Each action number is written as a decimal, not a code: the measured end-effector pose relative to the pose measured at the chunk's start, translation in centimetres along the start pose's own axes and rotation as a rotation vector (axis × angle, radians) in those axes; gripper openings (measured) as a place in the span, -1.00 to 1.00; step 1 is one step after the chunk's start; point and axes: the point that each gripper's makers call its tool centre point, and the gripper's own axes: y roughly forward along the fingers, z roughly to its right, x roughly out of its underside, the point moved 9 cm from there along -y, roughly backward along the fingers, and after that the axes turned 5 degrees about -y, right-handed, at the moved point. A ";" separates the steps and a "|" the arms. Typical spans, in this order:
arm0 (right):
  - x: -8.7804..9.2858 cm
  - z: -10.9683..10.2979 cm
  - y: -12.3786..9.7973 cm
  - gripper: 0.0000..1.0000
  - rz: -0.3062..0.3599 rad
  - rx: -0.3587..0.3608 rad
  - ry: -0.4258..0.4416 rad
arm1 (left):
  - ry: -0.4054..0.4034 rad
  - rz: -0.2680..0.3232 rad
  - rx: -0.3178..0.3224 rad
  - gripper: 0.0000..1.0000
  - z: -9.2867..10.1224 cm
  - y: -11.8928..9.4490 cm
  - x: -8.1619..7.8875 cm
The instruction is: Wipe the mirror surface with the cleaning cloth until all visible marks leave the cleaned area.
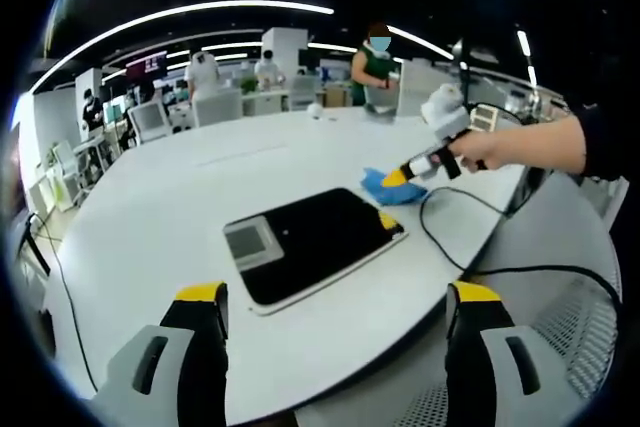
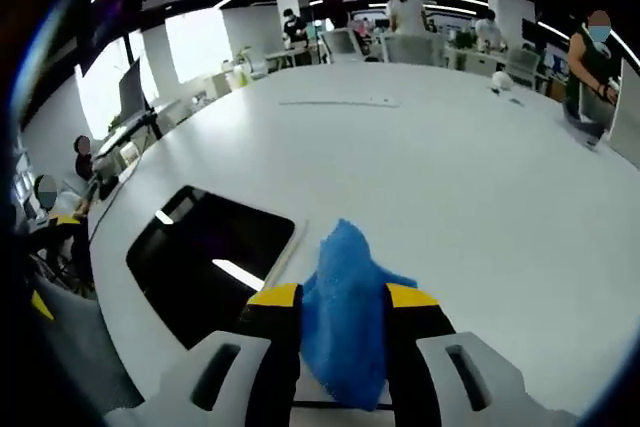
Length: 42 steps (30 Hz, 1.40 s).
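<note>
Black cable (image 1: 455,247) trailing beside mirror (image 1: 315,242) on white table (image 1: 150,237). Right gripper (image 2: 342,299) clamped on blue cloth (image 2: 345,317); left gripper (image 1: 335,299) spread, empty.

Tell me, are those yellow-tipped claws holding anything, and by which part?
The right gripper pinches the blue cloth by its near end, the rest trailing onto the table beside the mirror. The left gripper holds nothing.

flat dark mirror (image 1: 318,241), crumpled blue cloth (image 2: 345,317)
</note>
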 end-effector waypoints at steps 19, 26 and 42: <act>-0.5 -1.7 -11.5 0.35 0.197 0.036 -0.133 | -0.010 0.025 -0.022 0.85 -0.2 -0.1 0.0; 3.2 -4.5 -15.6 0.52 0.252 -0.009 -0.100 | -0.025 0.049 -0.050 0.87 -0.3 -0.4 -0.1; 7.2 -4.0 -15.6 0.74 0.280 0.052 -0.173 | -0.048 0.114 -0.120 0.99 -0.7 -1.1 -0.2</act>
